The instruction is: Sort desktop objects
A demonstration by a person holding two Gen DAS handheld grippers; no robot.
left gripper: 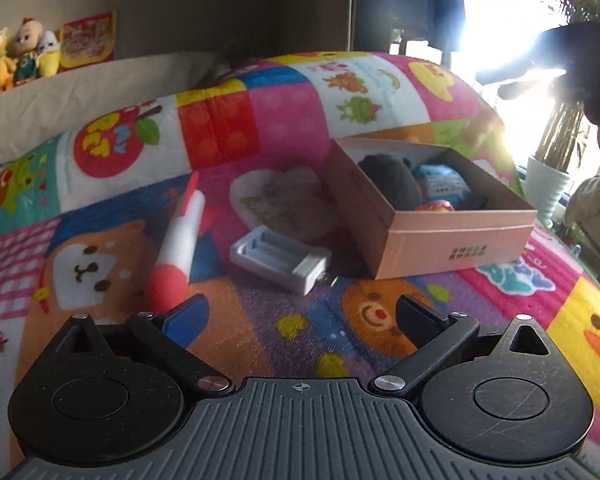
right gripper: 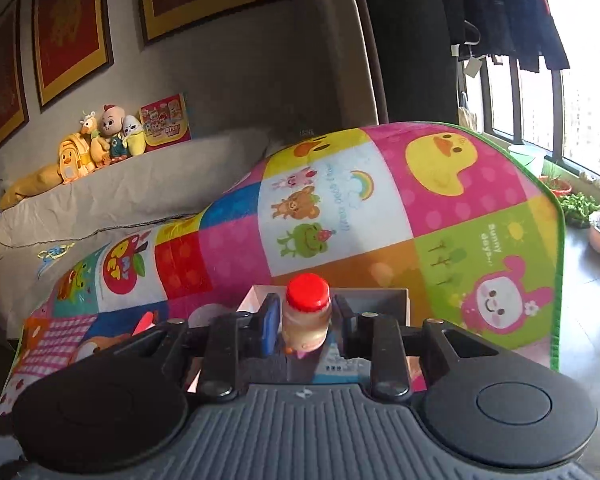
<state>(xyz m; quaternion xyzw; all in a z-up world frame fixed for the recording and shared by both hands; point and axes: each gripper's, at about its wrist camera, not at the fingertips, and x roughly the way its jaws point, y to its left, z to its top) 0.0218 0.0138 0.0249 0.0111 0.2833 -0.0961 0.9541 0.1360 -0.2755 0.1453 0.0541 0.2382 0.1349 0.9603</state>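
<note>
The play mat [left gripper: 284, 120] is a loud patchwork of pink, red, yellow, blue and green squares printed with cartoon ducks, bears and frogs, edged in green. The cardboard box [left gripper: 452, 236] is pale pink with small black print. On the mat lie a white pen [left gripper: 180, 236] with red ends and a light grey battery holder [left gripper: 280, 258]. The little bottle [right gripper: 306, 312] is clear and yellowish, capped in bright red.
</note>
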